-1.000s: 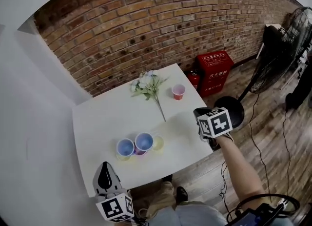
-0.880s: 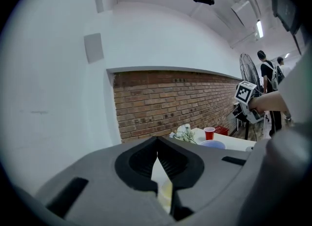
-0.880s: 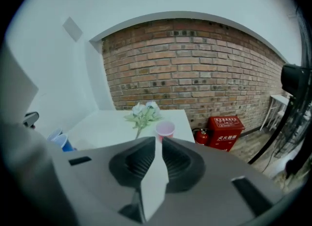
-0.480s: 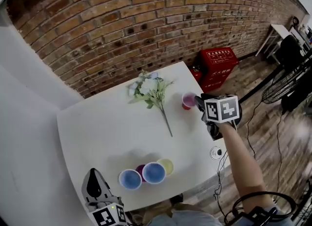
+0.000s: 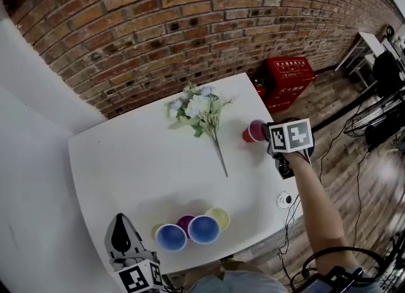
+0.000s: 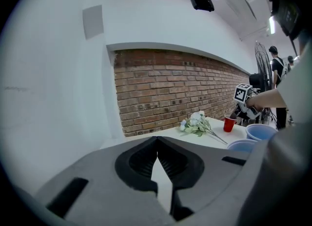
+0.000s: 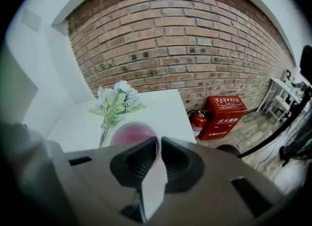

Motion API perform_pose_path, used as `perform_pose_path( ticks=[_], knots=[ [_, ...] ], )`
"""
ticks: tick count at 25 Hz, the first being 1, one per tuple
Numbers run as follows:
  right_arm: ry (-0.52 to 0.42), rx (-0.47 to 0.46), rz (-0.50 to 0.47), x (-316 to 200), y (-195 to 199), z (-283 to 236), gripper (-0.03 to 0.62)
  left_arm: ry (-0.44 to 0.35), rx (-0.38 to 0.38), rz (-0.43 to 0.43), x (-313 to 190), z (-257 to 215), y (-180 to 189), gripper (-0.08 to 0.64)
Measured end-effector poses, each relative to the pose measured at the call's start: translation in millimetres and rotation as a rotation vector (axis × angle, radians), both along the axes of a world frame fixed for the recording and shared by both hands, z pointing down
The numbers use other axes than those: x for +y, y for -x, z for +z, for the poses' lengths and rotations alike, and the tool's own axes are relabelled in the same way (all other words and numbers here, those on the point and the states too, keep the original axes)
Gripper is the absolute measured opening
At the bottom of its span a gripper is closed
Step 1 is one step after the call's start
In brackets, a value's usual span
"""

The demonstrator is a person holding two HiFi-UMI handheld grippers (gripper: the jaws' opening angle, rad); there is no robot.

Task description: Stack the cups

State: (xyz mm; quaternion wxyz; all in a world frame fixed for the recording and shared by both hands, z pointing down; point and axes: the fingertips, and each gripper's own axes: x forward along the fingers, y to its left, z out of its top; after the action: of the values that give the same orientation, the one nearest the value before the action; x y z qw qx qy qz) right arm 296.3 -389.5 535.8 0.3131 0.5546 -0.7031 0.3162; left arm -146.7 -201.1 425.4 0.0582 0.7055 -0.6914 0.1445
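Left tool [image 5: 121,225] hangs off the near left corner of the worktop [image 5: 114,159]. Its jaws are pressed together on nothing [image 6: 157,144] and point roughly level toward the brick wall. Just right of it, along the near edge, the waiting cups stand in a tight cluster: a blue cup [image 5: 171,237], a purple cup [image 5: 185,222] behind it, a second blue cup [image 5: 204,229] and a yellow cup [image 5: 221,216] at the right end. Farther off, mid-worktop, lies a spray of flowers [image 5: 202,111].

Right of the stem, near the far right edge, sits the red cup [image 5: 252,133], tipped slightly. The right tool [image 5: 266,132] is clamped on its rim. Its jaws have just been closing, and the thin wall sits between them [image 7: 159,142], one jaw inside the cup and one outside.

The step in hand looks like carrying this cup to the cluster. The pinch should stay firm but not crushing, since a thin rim can buckle or slip. The cup should be lifted clear first, passed above the stem, then levelled before it is lowered into a waiting cup.

The right forearm [image 5: 313,203] reaches in from the near right across the worktop's edge, the wrist bent so the tool points steeply down and leftward.
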Motion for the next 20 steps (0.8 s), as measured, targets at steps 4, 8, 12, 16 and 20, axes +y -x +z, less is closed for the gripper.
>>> perform_pose_path(
  ticks=[4,8,12,16,20],
  knots=[
    [-0.005,-0.012,-0.020,2,4,-9,0.032,-0.015,-0.001,-0.005,7,-2,-3,0.009],
    [-0.016,-0.047,-0.064,16,17,-37,0.031,-0.045,-0.013,-0.008,26,-19,-10,0.009],
    [-0.039,-0.088,-0.151,39,45,-78,0.029,-0.078,-0.014,0.001,62,-34,-26,0.009],
    [-0.053,-0.145,-0.257,74,84,-115,0.029,-0.094,0.000,0.012,111,-43,-48,0.009],
    [-0.063,-0.207,-0.383,119,130,-155,0.029,-0.108,0.012,0.015,161,-54,-65,0.009]
  ],
)
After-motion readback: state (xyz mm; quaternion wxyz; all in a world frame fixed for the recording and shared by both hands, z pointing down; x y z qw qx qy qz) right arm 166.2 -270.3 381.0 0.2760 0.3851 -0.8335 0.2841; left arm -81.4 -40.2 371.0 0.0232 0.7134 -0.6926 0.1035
